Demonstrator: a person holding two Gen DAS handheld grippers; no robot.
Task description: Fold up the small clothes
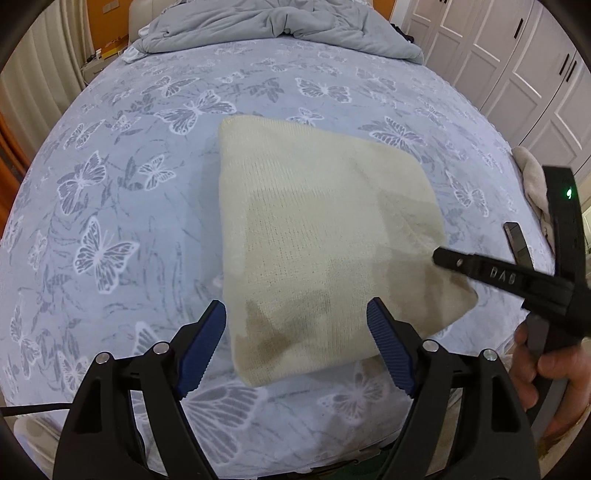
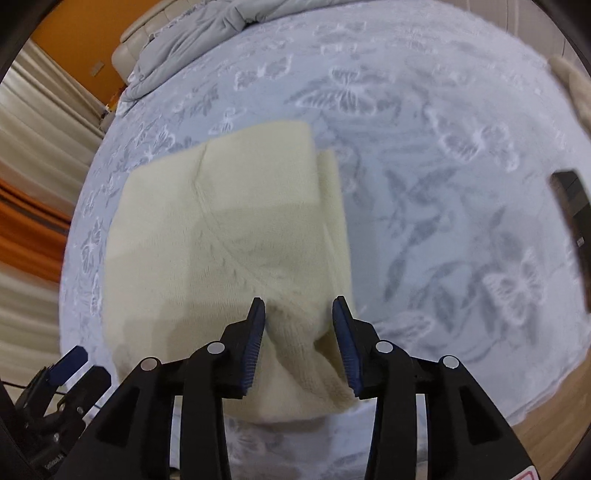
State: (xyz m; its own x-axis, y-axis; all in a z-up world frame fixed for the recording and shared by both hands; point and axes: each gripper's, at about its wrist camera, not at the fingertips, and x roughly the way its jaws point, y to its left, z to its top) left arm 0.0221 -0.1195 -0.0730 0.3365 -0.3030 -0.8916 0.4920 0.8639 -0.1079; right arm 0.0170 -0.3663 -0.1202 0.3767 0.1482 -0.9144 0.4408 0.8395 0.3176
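A cream knitted garment [image 1: 314, 236] lies folded into a rough square on the butterfly-print bed sheet [image 1: 110, 184]. My left gripper [image 1: 295, 332] stands open and wide over the garment's near edge, its blue pads on either side of the cloth and clear of it. In the right wrist view, my right gripper [image 2: 299, 332] hangs over the garment's [image 2: 229, 240] near right corner. Its jaws stand partly apart, with a raised fold of cloth between the pads and a gap on both sides. A finger [image 1: 480, 271] of the right gripper shows in the left wrist view, at the garment's right corner.
A crumpled grey duvet [image 1: 280, 26] lies at the head of the bed. A beige cloth [image 1: 532, 177] and a dark flat phone-like object [image 2: 569, 221] sit near the bed's right edge. White wardrobe doors [image 1: 517, 74] stand beyond. Wood floor [image 2: 546, 417] lies past the near edge.
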